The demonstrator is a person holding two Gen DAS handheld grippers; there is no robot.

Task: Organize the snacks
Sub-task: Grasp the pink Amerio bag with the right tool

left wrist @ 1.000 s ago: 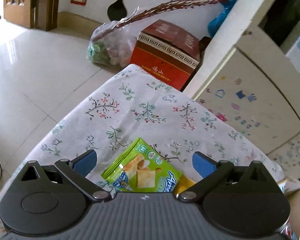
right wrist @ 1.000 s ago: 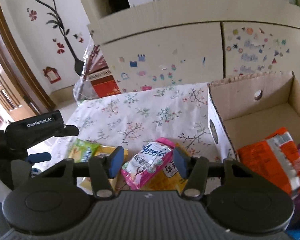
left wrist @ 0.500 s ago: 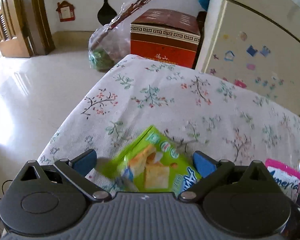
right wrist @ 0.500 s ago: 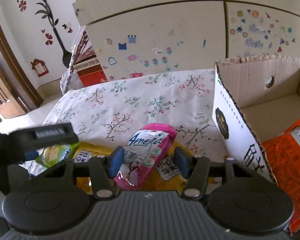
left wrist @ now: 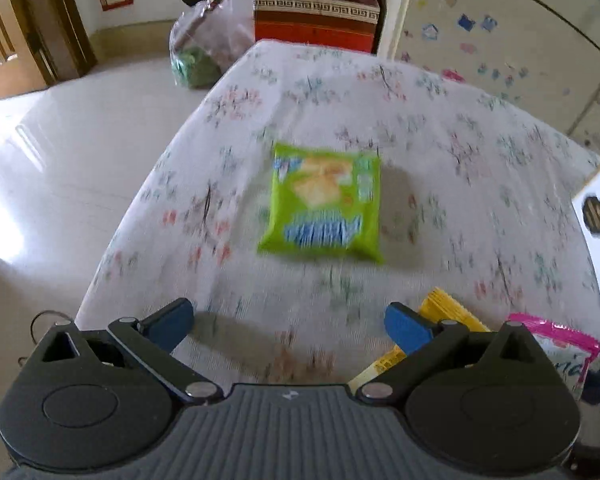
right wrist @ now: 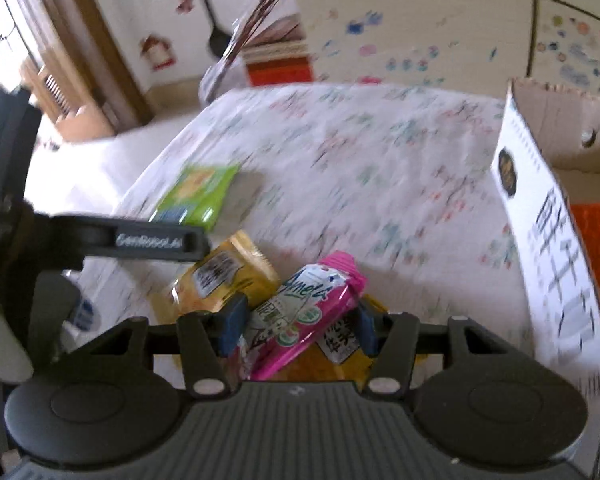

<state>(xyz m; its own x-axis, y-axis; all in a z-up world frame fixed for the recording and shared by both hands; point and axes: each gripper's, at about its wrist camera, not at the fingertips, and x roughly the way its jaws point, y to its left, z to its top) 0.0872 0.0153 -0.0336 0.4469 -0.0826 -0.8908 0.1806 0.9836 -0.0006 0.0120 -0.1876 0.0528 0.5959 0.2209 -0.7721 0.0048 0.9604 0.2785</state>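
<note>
The left gripper [left wrist: 288,322] stands wide open over bare cloth, short of the green pack [left wrist: 324,206]. The right gripper [right wrist: 298,322] clamps the pink pack [right wrist: 300,316], probably bound for the box [right wrist: 548,216] beside it.

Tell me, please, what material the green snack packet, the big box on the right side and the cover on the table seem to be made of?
Green snack packet: probably thin plastic film, printed and slightly glossy; it looks puffed like a sealed pouch, though the picture is blurred.
Box: corrugated cardboard, brown and matte inside, with a rough cut rim; its outer wall is white and printed.
Table cover: apparently woven cloth, matte, with a floral print.
</note>
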